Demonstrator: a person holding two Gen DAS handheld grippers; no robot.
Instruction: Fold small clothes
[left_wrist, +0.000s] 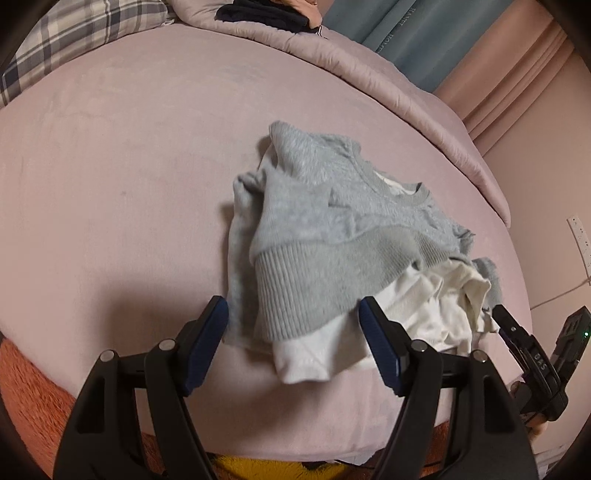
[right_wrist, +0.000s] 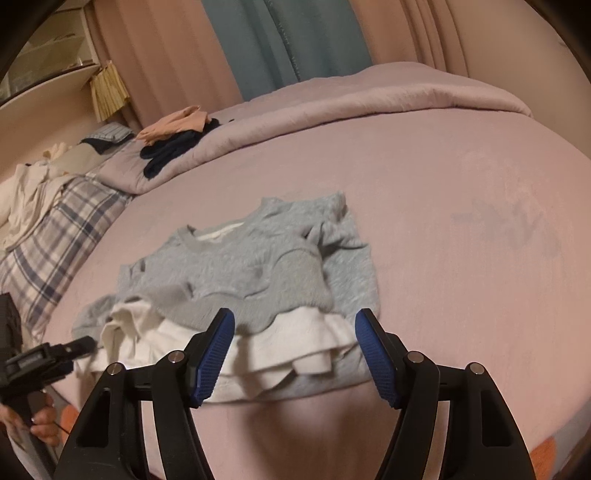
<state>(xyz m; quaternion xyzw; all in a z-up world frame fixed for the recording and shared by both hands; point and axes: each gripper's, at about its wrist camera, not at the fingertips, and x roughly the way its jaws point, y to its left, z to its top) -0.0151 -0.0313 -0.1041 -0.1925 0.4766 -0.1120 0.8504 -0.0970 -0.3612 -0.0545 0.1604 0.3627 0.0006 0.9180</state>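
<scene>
Left wrist view shows a crumpled grey knit sweatshirt with a white inner layer (left_wrist: 332, 236) lying on the pink bed (left_wrist: 129, 166), just ahead of the left gripper (left_wrist: 293, 317), whose jaws stand apart and hold nothing. Right wrist view shows the right gripper (right_wrist: 294, 328) likewise spread wide before the garment's white hem.
</scene>
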